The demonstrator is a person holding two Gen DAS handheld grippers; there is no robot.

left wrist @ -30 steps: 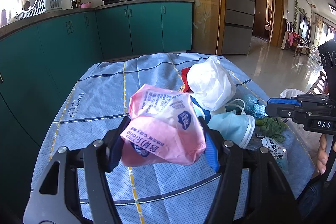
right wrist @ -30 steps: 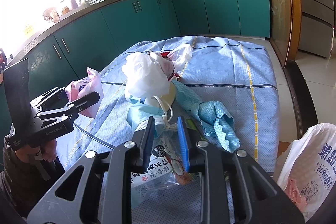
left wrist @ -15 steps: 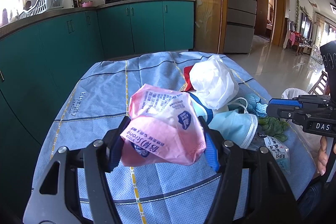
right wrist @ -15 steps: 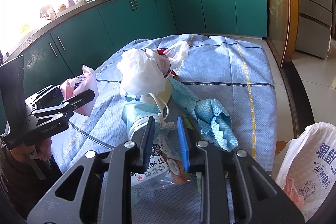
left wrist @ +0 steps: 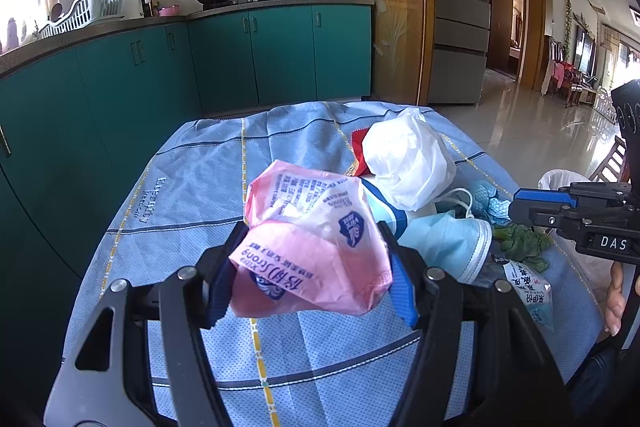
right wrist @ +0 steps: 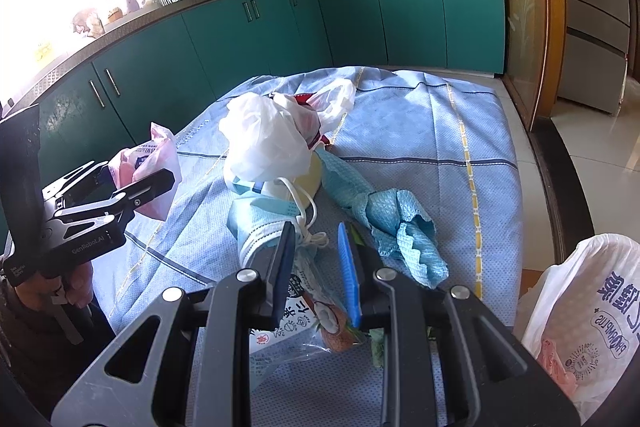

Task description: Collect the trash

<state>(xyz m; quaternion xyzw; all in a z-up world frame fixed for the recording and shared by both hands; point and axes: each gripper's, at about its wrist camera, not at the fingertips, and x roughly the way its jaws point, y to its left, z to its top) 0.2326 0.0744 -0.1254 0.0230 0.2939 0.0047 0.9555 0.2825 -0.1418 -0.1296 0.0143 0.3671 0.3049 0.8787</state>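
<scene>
My left gripper (left wrist: 310, 277) is shut on a crumpled pink wrapper (left wrist: 312, 247) and holds it above the blue tablecloth (left wrist: 192, 187); it also shows in the right wrist view (right wrist: 146, 167). My right gripper (right wrist: 318, 255) hangs over a printed snack packet (right wrist: 304, 319), jaws a little apart with nothing between them. Ahead of it lie a blue face mask (right wrist: 264, 223), a white plastic bag (right wrist: 264, 139) on a yellow bowl (right wrist: 308, 179), and a blue cloth (right wrist: 396, 223).
A white trash bag (right wrist: 580, 311) hangs open at the table's right edge. Green leaves (left wrist: 520, 241) lie beside the mask. Teal cabinets (left wrist: 224, 63) run along the left and back. A fridge (left wrist: 460, 7) and tiled floor are to the right.
My right gripper's jaws have spread slightly and it has drawn a little nearer over the snack packet. My left gripper still holds the pink wrapper in about the same place.
</scene>
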